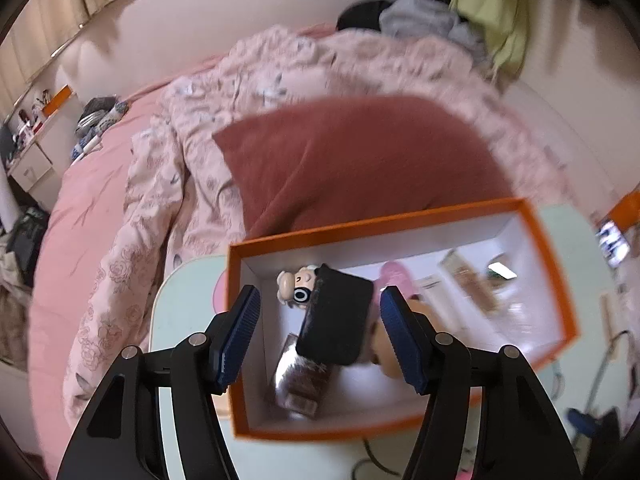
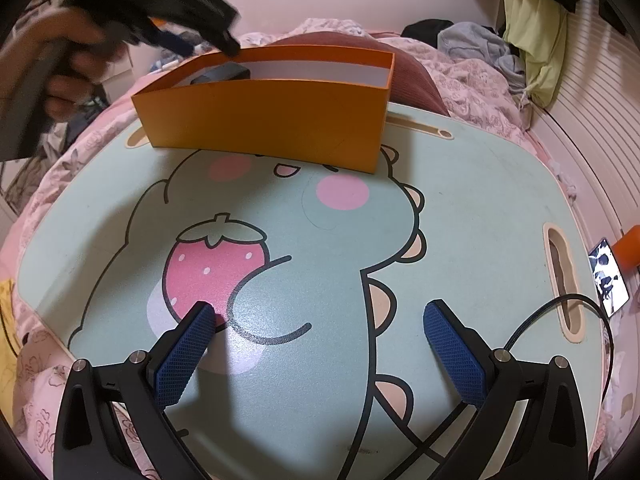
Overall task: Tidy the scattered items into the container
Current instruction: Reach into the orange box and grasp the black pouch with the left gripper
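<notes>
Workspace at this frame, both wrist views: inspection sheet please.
Surface: mint lap table with dinosaur print, resting on the bed; no loose items on its visible top.
Job's things: orange box at the table's far edge; inside it a black block, a small figure, a shiny brown packet and blurred items.
Clutter: phone beside the table.
Grippers: left gripper open above the box, its pads clear of the black block; right gripper open, empty, over the table.
Cables: black cable at the table's right edge.
Surroundings: pink floral quilt, red pillow, heaped clothes.
</notes>
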{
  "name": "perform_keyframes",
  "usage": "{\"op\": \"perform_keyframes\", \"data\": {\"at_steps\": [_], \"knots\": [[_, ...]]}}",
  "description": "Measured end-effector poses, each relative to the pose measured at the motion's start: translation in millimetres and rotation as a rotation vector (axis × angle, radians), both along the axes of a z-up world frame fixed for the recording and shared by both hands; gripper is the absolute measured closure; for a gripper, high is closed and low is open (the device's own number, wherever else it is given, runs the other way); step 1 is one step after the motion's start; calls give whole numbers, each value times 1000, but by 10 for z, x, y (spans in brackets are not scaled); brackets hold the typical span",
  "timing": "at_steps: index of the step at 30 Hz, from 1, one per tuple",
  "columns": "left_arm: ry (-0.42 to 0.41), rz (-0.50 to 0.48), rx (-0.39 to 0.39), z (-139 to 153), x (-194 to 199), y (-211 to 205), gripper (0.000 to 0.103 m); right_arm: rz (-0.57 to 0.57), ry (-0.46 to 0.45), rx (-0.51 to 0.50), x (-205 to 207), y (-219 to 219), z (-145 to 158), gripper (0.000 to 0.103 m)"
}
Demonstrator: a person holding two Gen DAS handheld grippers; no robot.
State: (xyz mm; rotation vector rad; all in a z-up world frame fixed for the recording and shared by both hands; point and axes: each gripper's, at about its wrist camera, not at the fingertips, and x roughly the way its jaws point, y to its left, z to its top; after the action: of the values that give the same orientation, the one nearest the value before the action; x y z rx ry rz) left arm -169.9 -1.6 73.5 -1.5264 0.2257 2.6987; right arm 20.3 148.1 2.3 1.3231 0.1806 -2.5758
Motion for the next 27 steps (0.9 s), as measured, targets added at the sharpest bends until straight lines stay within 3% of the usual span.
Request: {"op": "perform_keyframes", "data": {"at_steps": [6,7,8,10,11,12,14,18,22,25,27], "knots": [[-95,12,-27,-335,-165,48,40,0,2,-2,5,-9,14,0],[-112,13,-44,-395,-175,58,42,1,2,-2,9,-14,15,0],[-125,10,-49,-445,-187,62,52,1,2,-1,13,-21,17,0],[-113,4,-67,-483,-162,77,57,2,4,1,19,-4,16,0],[-106,-1,-46,-466,-134,71,71,2,3,-1,20,0,18,0],[-108,-12,-10,-440,-108,61,73,1,3,-2,19,4,20,0],[-93,-29,54,-334,-33,50,74,1,2,-4,6,5,7,0],[-12,-61,83,-22,150,77,76,1,2,-5,5,15,9,0],[49,-87,219,351,386,16,78,1,2,-4,12,3,7,0],[86,-132,290,539,584,8,93,1,2,-3,4,6,5,0],[85,-154,318,549,688,-3,93,1,2,-4,5,1,2,0]]}}
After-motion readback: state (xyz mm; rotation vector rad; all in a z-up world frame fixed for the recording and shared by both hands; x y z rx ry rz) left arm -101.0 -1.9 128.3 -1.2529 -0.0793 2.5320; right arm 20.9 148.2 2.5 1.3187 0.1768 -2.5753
